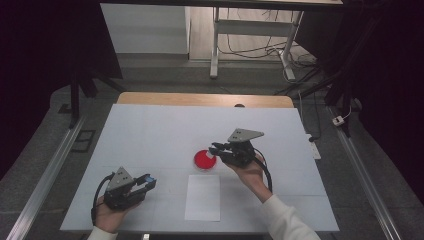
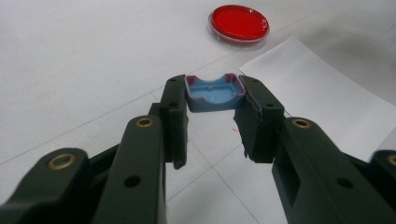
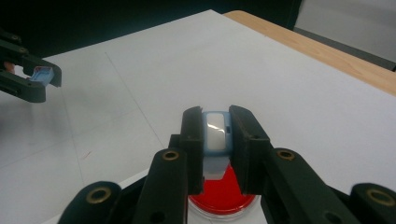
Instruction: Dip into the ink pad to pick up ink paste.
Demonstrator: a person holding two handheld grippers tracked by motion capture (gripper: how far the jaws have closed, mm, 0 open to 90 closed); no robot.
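Grey floor (image 1: 165, 80), dark surroundings — white desk frame (image 1: 216, 45) behind.

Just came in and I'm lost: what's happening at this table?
A person works at a white table with a gripper in each hand. The left gripper is shut on a small blue cap with red smears, held low near the table's front edge. The right gripper is shut on a small light-blue piece and holds it over a round red dish. A white sheet of paper lies in front of the dish.
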